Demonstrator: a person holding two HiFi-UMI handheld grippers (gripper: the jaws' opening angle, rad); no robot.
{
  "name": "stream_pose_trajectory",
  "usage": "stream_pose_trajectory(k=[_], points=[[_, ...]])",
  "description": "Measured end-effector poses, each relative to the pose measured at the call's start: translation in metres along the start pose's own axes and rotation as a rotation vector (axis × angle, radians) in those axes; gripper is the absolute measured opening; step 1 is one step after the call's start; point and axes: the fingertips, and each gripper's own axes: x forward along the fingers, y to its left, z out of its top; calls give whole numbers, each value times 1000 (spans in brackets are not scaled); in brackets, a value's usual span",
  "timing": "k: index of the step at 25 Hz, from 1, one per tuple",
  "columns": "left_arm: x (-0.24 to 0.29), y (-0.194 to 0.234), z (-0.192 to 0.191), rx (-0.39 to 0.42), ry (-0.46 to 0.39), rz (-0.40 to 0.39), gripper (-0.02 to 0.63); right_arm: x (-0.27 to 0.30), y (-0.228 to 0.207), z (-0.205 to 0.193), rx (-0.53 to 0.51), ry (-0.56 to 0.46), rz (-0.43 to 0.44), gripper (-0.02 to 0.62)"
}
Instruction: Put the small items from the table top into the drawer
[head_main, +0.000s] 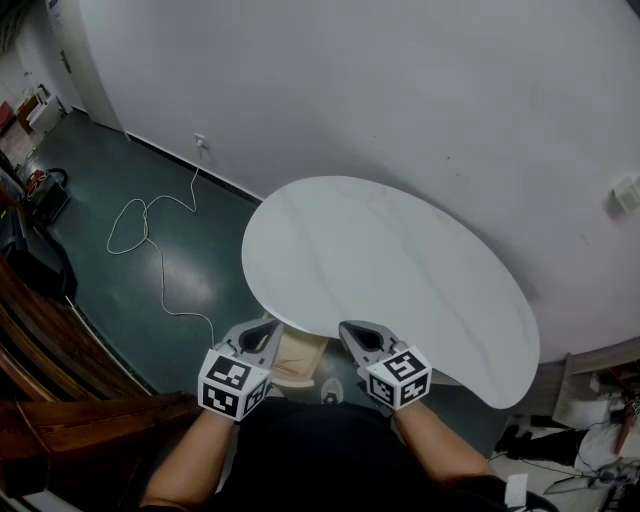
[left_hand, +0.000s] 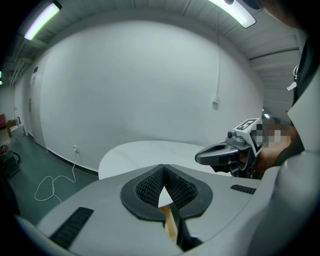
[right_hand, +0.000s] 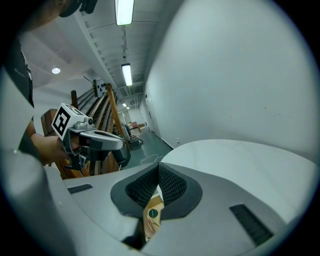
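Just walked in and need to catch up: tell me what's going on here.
A person holds the left gripper and right gripper side by side at the near edge of the white table, both shut on nothing. No small items show on the top. Below the edge a wooden drawer looks open, with a small round green thing in it.

A white, rounded table top (head_main: 390, 270) fills the middle of the head view, its smooth surface showing faint pale streaks. At the left of the frame is dark green floor (head_main: 90, 200). A thin white cable (head_main: 140, 225) lies looped on it, below a wall socket (head_main: 200, 141).
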Motion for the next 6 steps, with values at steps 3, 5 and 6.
stream_pose_trajectory(k=[3,5,6], points=[[0,0,0,-1,0,-1,14,1,1,0,1,-1,-1,8],[1,0,1,-1,0,-1,14,1,-1,0,2,-1,-2,8],[2,0,1,-1,0,-2,14,1,-1,0,2,-1,-2,8]])
